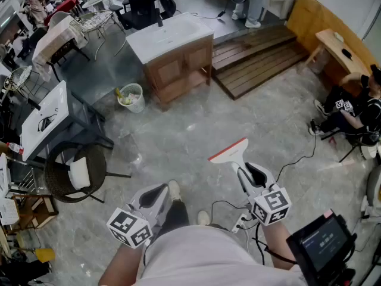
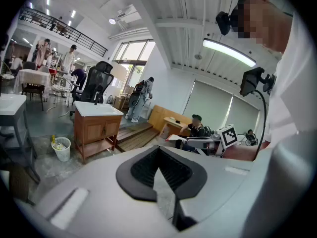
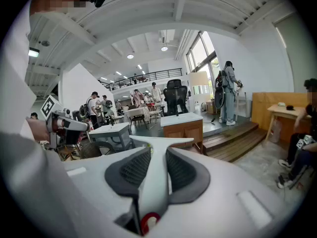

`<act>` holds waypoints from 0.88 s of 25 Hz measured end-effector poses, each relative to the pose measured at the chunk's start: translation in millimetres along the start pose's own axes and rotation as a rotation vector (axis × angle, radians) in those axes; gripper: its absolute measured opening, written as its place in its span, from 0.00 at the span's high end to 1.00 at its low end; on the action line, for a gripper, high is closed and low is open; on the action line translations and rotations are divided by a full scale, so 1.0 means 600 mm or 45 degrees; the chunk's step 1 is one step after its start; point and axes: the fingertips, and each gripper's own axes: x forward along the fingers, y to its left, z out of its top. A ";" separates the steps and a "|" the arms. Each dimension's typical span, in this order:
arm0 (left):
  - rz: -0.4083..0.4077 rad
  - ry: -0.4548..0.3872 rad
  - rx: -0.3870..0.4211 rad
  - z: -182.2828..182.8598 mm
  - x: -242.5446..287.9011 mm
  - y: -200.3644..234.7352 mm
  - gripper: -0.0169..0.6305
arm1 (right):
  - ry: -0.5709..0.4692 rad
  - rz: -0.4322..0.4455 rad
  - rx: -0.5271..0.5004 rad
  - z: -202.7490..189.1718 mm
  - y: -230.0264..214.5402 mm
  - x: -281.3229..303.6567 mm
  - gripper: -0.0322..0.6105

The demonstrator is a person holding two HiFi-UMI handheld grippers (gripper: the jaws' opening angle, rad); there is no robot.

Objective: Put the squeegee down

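1. Sink cabinet stands well ahead of both grippers.
2. Right gripper, tilted slightly down, clamps the squeegee by its handle; the blade reaches toward the cabinet, off the floor.
3. Left gripper, equally far from the cabinet, tilts down, jaw tips together, empty.
4. Waste bin sits just beside the cabinet's left end.

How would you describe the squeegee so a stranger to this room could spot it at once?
Start at the wooden vanity cabinet with the white basin top, then come down across the grey marbled floor towards the person. The white T-shaped squeegee hangs above that floor, its handle clamped in the right gripper; its red-edged blade marks it out.
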 end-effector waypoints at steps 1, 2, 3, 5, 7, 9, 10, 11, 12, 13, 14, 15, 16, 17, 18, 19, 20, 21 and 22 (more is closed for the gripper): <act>-0.006 -0.006 -0.007 0.009 0.002 0.011 0.97 | 0.001 -0.002 -0.001 0.010 0.003 0.012 0.78; -0.013 -0.012 -0.012 0.017 0.006 0.023 0.97 | 0.003 -0.005 -0.001 0.020 0.004 0.025 0.78; -0.023 -0.017 -0.012 0.025 0.013 0.037 0.97 | 0.006 -0.010 0.001 0.027 0.004 0.040 0.78; -0.048 -0.020 0.002 0.040 0.040 0.076 0.97 | 0.013 -0.029 0.017 0.037 -0.007 0.086 0.78; -0.086 -0.015 0.021 0.062 0.079 0.127 0.97 | 0.020 -0.054 0.033 0.048 -0.023 0.148 0.78; -0.132 -0.020 0.031 0.087 0.109 0.178 0.97 | 0.029 -0.072 0.023 0.070 -0.032 0.209 0.78; -0.150 -0.022 0.034 0.101 0.121 0.202 0.97 | 0.030 -0.080 0.017 0.085 -0.035 0.235 0.78; -0.166 -0.023 0.037 0.113 0.130 0.224 0.97 | 0.027 -0.089 0.016 0.100 -0.037 0.258 0.78; -0.182 -0.021 0.043 0.124 0.138 0.245 0.97 | 0.023 -0.099 0.019 0.112 -0.039 0.280 0.78; -0.197 -0.017 0.052 0.132 0.147 0.265 0.97 | 0.017 -0.111 0.024 0.123 -0.040 0.300 0.78; -0.211 -0.010 0.060 0.139 0.155 0.286 0.97 | 0.009 -0.121 0.031 0.133 -0.042 0.320 0.78; -0.225 -0.003 0.064 0.145 0.165 0.306 0.97 | 0.000 -0.131 0.038 0.143 -0.045 0.340 0.78; -0.237 0.005 0.065 0.152 0.176 0.327 0.97 | -0.010 -0.141 0.047 0.154 -0.050 0.360 0.78; -0.247 0.013 0.064 0.159 0.188 0.346 0.97 | -0.018 -0.150 0.060 0.166 -0.056 0.380 0.78; -0.255 0.019 0.064 0.167 0.200 0.361 0.97 | -0.023 -0.156 0.074 0.175 -0.062 0.400 0.78; -0.262 0.024 0.068 0.173 0.211 0.374 0.97 | -0.024 -0.160 0.088 0.182 -0.069 0.417 0.78; -0.265 0.026 0.074 0.179 0.222 0.384 0.97 | -0.024 -0.163 0.096 0.188 -0.077 0.433 0.78; -0.265 0.024 0.079 0.186 0.236 0.395 0.97 | -0.026 -0.166 0.098 0.194 -0.088 0.449 0.78; -0.262 0.019 0.079 0.194 0.253 0.408 0.97 | -0.030 -0.168 0.099 0.201 -0.103 0.467 0.78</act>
